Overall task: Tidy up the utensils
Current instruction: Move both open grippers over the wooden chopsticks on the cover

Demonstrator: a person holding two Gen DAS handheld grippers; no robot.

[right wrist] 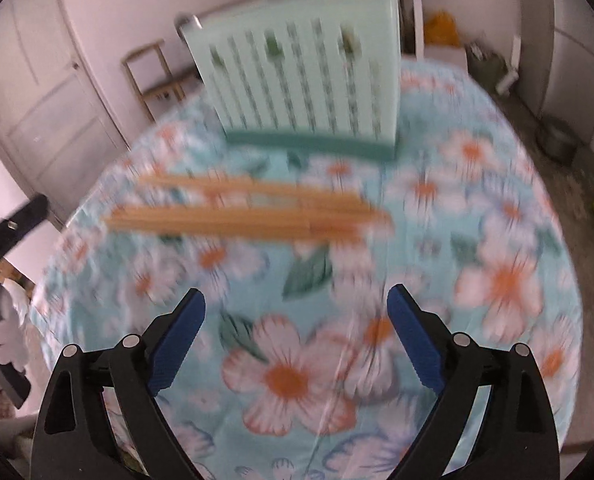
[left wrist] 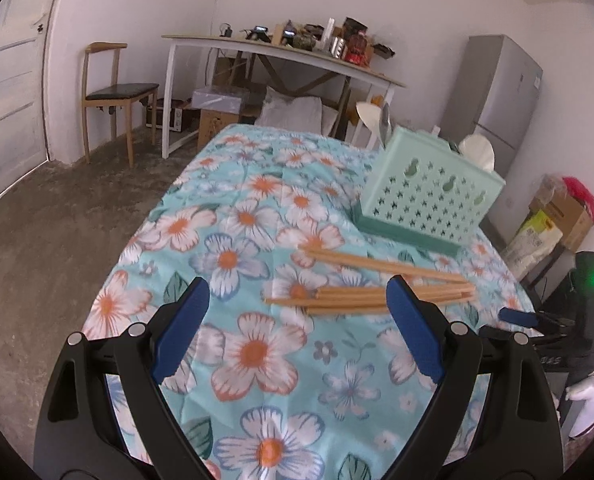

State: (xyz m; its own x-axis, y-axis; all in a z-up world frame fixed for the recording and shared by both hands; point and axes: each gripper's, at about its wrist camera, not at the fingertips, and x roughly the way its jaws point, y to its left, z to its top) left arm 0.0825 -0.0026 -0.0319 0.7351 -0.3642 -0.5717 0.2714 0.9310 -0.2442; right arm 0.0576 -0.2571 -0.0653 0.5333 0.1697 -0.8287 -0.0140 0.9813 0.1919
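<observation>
Approaching the chopsticks [right wrist: 249, 210] lying on the floral tablecloth [right wrist: 497, 280] near the green holder [right wrist: 305, 76], I keep the right gripper [right wrist: 297, 340] wide open and empty; next, descend and close.

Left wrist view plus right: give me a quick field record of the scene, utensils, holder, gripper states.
surface: table with floral cloth
chopsticks: loose wooden bundle lying flat on the cloth, in front of the holder
holder: green perforated utensil holder, upright; spoons stick out of the top
left gripper: open, empty, near the chopsticks
right gripper: open, empty, short of the chopsticks; view blurred
</observation>
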